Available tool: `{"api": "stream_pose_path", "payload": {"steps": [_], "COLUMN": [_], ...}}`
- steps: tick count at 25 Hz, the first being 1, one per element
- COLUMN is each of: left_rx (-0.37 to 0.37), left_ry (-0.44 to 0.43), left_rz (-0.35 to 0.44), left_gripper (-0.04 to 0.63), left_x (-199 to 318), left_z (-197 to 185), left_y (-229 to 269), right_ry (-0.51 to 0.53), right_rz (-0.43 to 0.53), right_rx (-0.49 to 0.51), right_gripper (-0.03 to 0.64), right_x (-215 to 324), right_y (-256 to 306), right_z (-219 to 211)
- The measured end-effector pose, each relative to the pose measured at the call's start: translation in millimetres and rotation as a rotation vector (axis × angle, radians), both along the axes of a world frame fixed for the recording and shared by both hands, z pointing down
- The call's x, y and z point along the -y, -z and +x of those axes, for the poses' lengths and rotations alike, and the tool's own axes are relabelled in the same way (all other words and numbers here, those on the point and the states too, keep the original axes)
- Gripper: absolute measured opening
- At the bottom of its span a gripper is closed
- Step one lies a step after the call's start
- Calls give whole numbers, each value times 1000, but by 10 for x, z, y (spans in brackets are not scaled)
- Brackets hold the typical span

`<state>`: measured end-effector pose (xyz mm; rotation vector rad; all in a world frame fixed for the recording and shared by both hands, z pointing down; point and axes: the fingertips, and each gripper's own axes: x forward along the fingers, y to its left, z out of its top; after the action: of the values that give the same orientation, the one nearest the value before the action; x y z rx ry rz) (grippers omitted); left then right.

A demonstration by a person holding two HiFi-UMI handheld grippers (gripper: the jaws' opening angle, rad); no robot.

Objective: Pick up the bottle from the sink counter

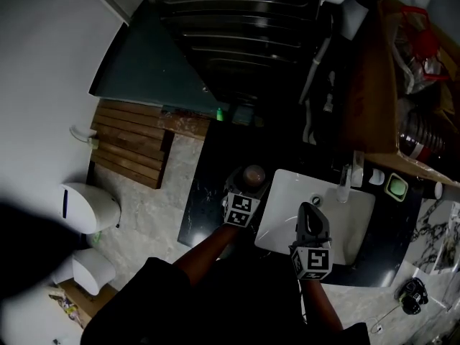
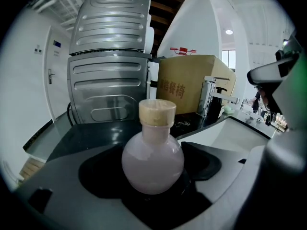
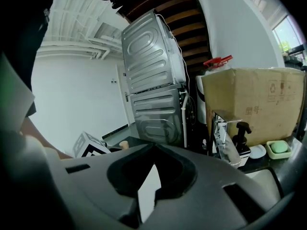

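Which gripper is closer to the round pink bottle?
Left. The left gripper has the bottle between its jaws; the right gripper hangs over the white sink, apart from it.

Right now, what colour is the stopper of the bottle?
Pale tan stopper on the bottle; clearest in left gripper view.

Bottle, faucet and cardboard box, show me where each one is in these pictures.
Bottle (image 2: 152,163): left gripper view, on its round pink body.
Faucet (image 3: 224,140): right gripper view, on the chrome spout.
Cardboard box (image 3: 254,99): right gripper view, on its front face.
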<state>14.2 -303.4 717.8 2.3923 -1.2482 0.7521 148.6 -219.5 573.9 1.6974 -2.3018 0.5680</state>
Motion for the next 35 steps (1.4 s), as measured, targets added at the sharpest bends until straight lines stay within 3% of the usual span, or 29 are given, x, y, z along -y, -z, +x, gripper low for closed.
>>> {"api": "stream_pose_path", "payload": {"steps": [12, 22, 35], "left_rx": [49, -14, -93], "left_ry": [17, 0, 47], "left_rz": [-15, -55, 34], "left_gripper": [374, 381, 382], "left_x": [52, 23, -183], "left_z": [14, -88, -300], "left_y": [-71, 10, 551], "right_ry": [-20, -25, -27], "right_rz": [-4, 8, 45], "right_rx": [-12, -24, -4], "right_gripper": [38, 38, 38], "right_x": [-29, -82, -129], "right_y": [-32, 27, 203], "right_z": [56, 45, -40]}}
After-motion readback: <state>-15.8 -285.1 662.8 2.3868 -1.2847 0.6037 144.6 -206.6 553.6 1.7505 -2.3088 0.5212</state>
